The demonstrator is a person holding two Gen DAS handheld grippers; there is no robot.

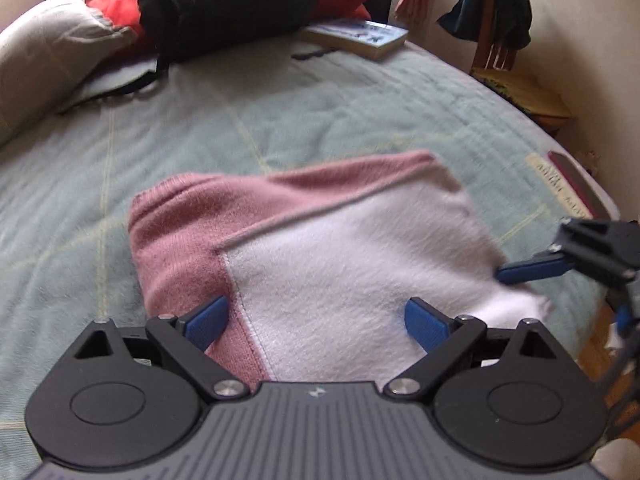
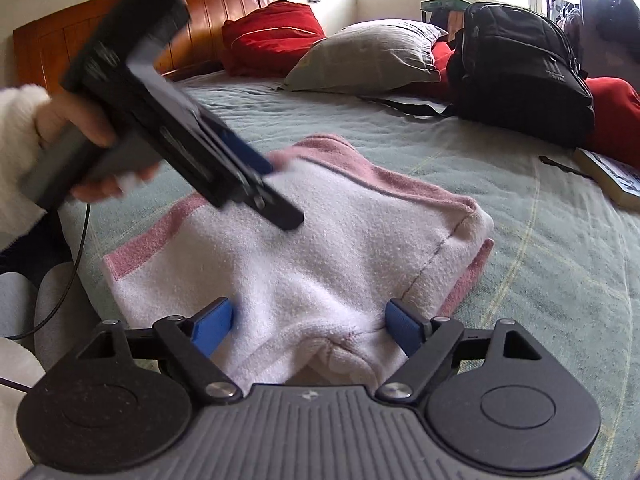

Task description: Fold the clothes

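Both grippers, left gripper [image 1: 316, 322] and right gripper [image 2: 308, 324], hover with jaws open, gripping nothing, over the folded pink-and-white garment [image 2: 320, 248] lying on the bed [image 1: 280, 120], apparently released so the fold stays put.

Left hand-held gripper [image 1: 316, 322]: jaws wide apart, blue pads above a folded pink-and-white garment [image 1: 320, 248], not pressing it. Garment lies on a pale green quilted bed [image 1: 280, 120]. Right hand-held gripper [image 1: 520, 270] enters from the right edge, one blue pad at the garment's white corner. Far side: grey pillow [image 1: 52, 56], black backpack [image 1: 224, 4], book [image 1: 360, 36].
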